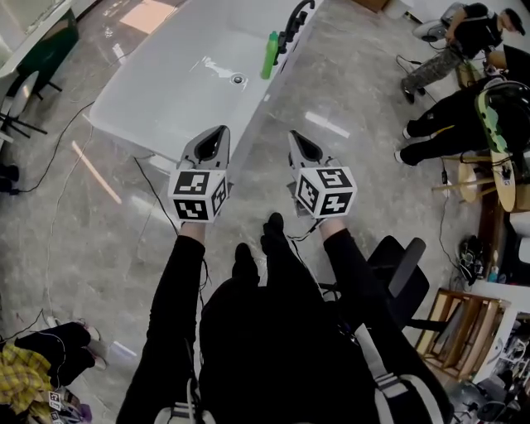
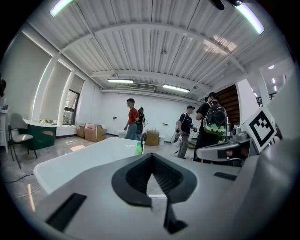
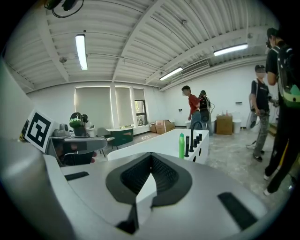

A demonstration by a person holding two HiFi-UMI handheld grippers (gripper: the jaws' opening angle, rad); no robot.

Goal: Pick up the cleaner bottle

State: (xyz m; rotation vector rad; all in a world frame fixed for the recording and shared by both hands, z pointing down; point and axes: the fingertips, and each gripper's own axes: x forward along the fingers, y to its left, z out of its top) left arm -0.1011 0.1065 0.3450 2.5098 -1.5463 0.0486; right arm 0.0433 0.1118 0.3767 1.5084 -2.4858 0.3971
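Note:
The green cleaner bottle (image 1: pixel 270 55) stands upright on the far rim of a white bathtub (image 1: pixel 166 91), beside a black faucet (image 1: pixel 291 25). Both grippers hover over the floor short of the tub, well away from the bottle. My left gripper (image 1: pixel 217 135) is shut with nothing in it, and so is my right gripper (image 1: pixel 295 137). In the left gripper view the bottle (image 2: pixel 138 149) is small and distant beyond the closed gripper (image 2: pixel 151 157). In the right gripper view the bottle (image 3: pixel 181 146) stands right of the closed gripper (image 3: pixel 151 157), next to the faucet (image 3: pixel 192 136).
A black office chair (image 1: pixel 402 269) sits close at my right. Cables trail over the marble floor (image 1: pixel 99 215). People sit at the upper right (image 1: pixel 451 108), and others stand beyond the tub (image 2: pixel 132 118). A wooden rack (image 1: pixel 460 323) is at the lower right.

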